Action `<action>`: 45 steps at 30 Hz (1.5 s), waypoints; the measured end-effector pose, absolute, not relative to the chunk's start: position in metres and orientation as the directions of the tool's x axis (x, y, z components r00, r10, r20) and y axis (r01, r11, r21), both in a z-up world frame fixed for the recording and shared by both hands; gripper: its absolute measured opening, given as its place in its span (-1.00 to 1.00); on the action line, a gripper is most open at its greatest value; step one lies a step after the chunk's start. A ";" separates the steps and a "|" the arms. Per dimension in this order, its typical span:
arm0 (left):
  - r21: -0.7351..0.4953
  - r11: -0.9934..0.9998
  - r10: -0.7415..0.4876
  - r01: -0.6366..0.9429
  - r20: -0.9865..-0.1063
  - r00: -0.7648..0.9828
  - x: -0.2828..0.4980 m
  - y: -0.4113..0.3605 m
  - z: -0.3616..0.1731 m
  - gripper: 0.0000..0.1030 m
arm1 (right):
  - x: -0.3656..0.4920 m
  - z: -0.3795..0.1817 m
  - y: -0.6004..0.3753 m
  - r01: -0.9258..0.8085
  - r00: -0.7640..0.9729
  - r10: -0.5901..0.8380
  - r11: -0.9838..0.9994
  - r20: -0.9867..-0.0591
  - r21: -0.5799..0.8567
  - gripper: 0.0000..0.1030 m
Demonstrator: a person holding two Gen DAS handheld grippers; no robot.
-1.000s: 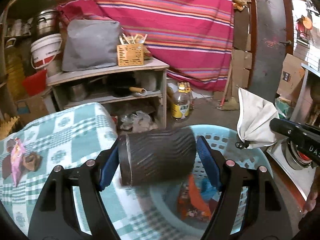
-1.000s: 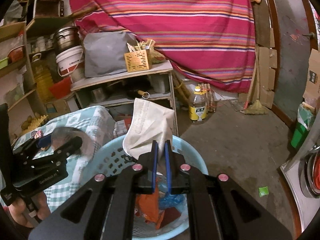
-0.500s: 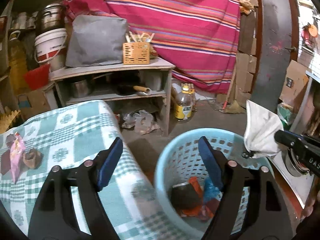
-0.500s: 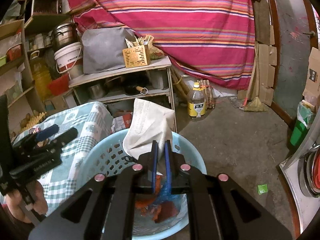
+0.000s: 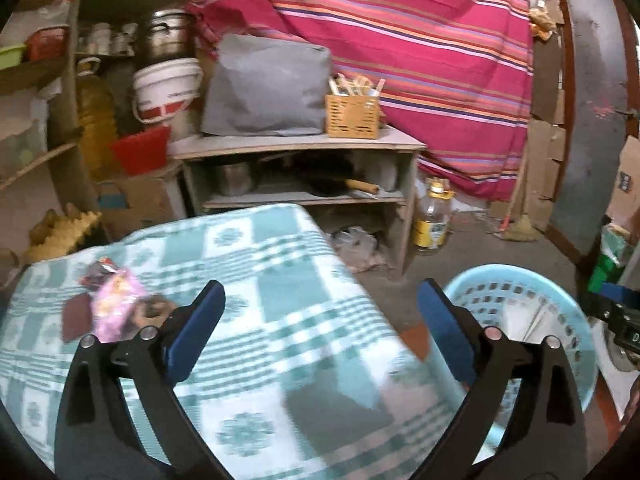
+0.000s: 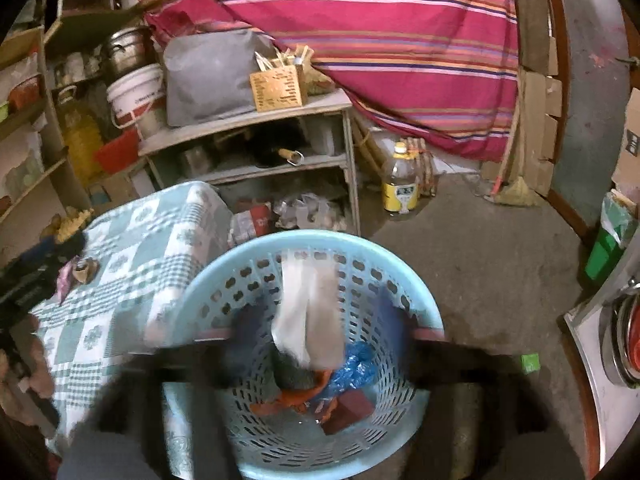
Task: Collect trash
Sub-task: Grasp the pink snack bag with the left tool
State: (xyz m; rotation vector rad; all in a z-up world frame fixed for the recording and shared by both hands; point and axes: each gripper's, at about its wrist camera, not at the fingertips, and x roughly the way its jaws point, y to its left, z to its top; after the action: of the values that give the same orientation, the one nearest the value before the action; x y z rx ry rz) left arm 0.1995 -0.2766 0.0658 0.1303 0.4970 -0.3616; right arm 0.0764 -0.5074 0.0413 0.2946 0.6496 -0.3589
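A light blue plastic basket (image 6: 320, 240) stands on the floor beside a table with a green checked cloth (image 5: 280, 264). Over the basket my right gripper (image 6: 320, 324) is blurred, its jaws opening. A white mask (image 6: 308, 312) hangs loose between them, falling. In the basket lie a dark ribbed cylinder (image 6: 296, 374), blue plastic (image 6: 356, 364) and a red-brown box (image 6: 352, 404). My left gripper (image 5: 320, 300) is above the table, jaws still opening, nothing between them. A pink wrapper (image 5: 114, 308) and brown scraps (image 5: 152, 308) lie on the cloth to its left.
A wooden shelf unit (image 5: 296, 148) with pots stands behind the table, and an oil bottle (image 5: 434, 216) sits on the floor beside it. A striped cloth (image 5: 420, 40) hangs at the back. Metal bowls (image 6: 628, 340) and a green scrap (image 6: 530, 362) are right of the basket.
The left gripper dropped the dark cylinder into the basket, then swung left over the table. The right gripper opened and the white mask is dropping into the basket.
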 end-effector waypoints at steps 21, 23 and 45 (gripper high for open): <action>0.046 0.991 -0.086 0.123 -0.479 0.873 0.219 -0.116 0.077 0.89 | 0.134 0.071 -0.390 0.298 0.824 -0.184 0.945 -0.536 0.133 0.66; 0.041 0.994 -0.067 0.099 -0.489 0.870 0.224 -0.098 0.076 0.89 | 0.142 0.070 -0.377 0.280 0.826 -0.170 0.951 -0.537 0.130 0.67; 0.069 0.993 -0.030 0.100 -0.657 0.753 0.291 -0.048 0.001 0.89 | 0.234 0.020 -0.282 0.129 0.787 -0.039 0.986 -0.615 0.103 0.72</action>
State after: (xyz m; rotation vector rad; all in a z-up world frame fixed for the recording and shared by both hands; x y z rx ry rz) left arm 0.2915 -0.0478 0.0011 0.1020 0.7145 -0.0713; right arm 0.2345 -0.2817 0.0198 0.1421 0.6589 -0.0907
